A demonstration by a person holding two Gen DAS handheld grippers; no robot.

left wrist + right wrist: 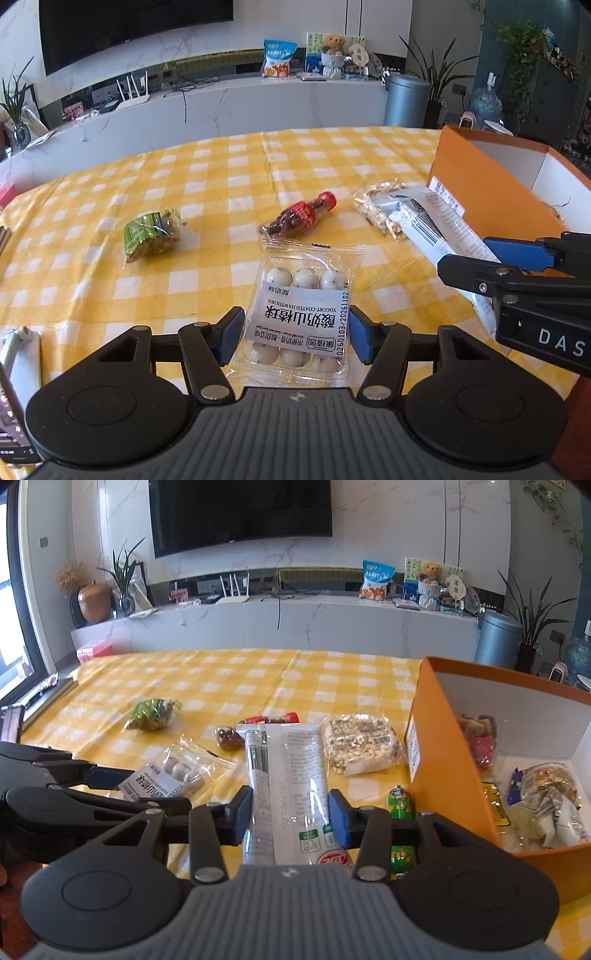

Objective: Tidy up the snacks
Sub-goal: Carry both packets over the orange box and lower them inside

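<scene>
A clear pack of yogurt-coated hawthorn balls (301,314) is clenched between the blue pads of the left tongs (295,334), above the checked counter (221,177). A long white wrapped snack (286,786) is grasped by the right tongs (290,818), beside the orange box (454,775).

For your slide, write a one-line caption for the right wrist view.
Right gripper clamps a white snack packet beside the orange box.
</scene>
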